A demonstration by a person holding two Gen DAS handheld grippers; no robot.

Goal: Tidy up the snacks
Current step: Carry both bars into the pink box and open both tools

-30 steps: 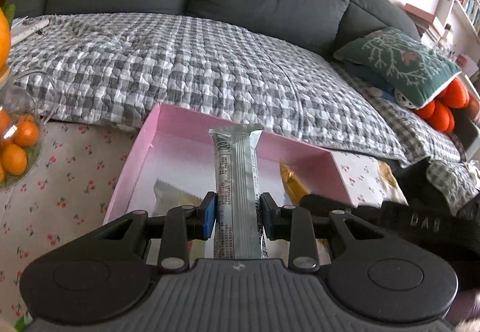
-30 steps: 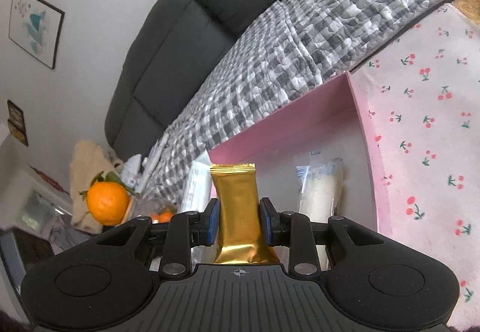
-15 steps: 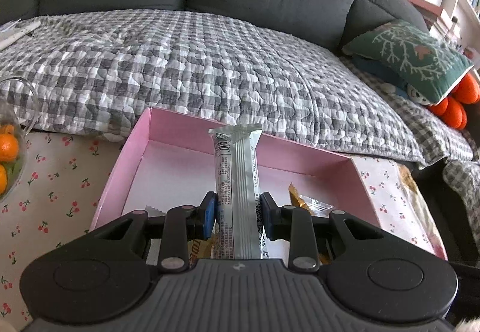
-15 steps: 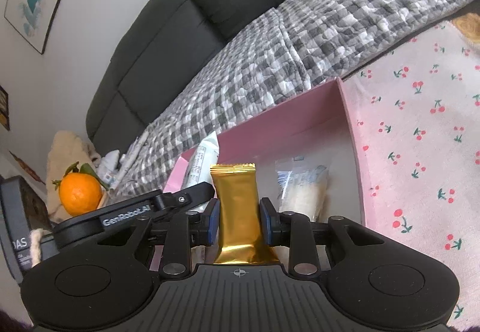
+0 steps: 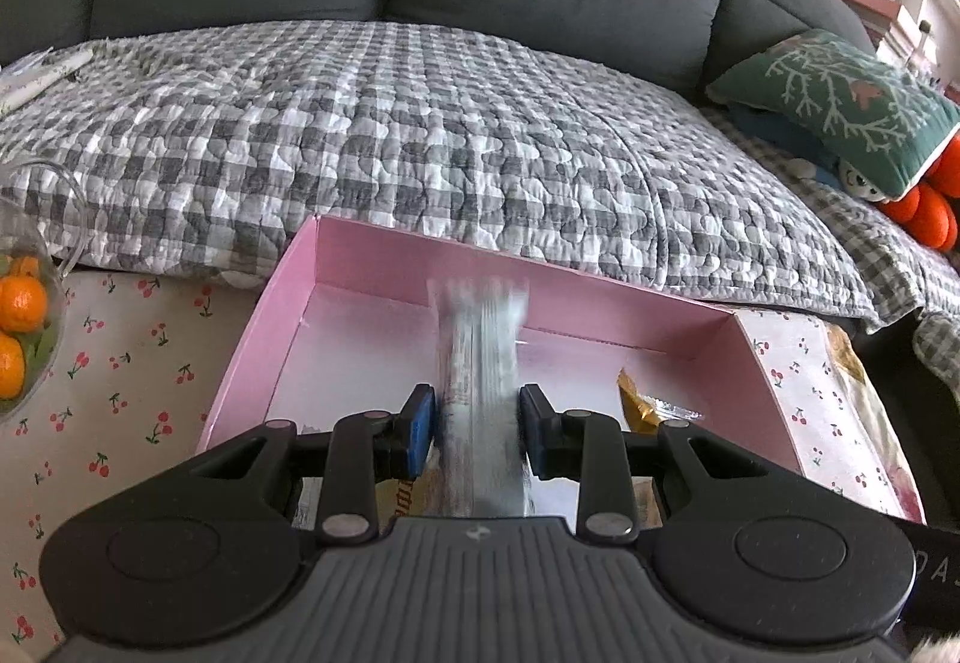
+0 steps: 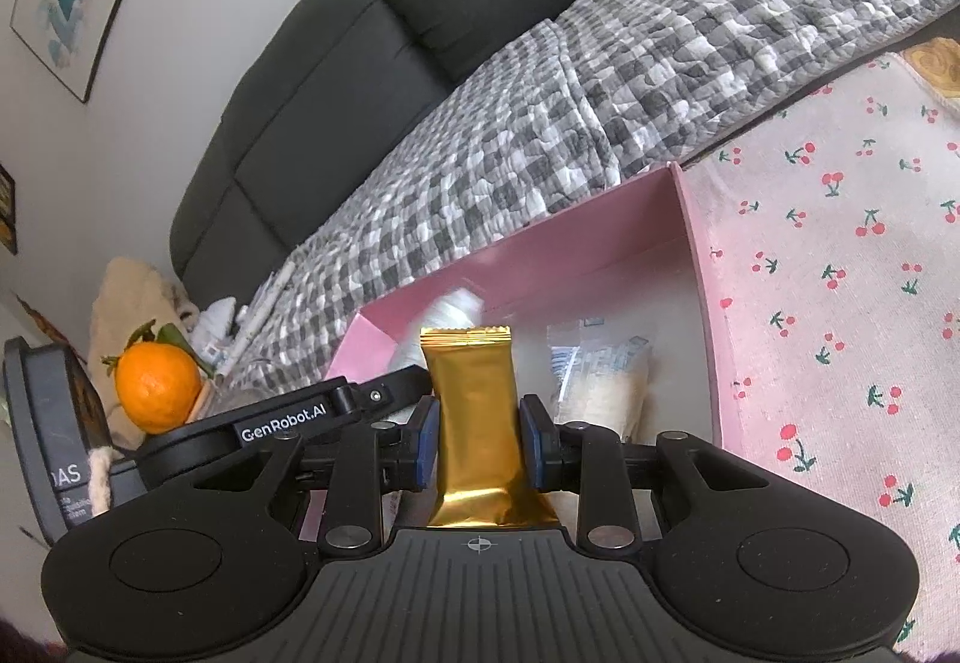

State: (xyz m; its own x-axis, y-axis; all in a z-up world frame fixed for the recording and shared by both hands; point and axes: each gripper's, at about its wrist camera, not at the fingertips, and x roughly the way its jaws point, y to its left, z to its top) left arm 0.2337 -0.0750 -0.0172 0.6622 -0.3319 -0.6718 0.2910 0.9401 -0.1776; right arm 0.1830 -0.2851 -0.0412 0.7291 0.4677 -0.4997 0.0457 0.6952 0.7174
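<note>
Since a second ago my left claw has slid in over the box, whose far wall now sits nearer and more centred. Its jaws have just been closing, and the silver bar (blurred now) stands between them, gripped. My right claw is nearly closed, pinching the gold bar upright above the box's near edge. Inside the box lie a clear packet by the right wall and a gold wrapper. Left of the box, oranges sit on the cherry-print tabletop.
</note>
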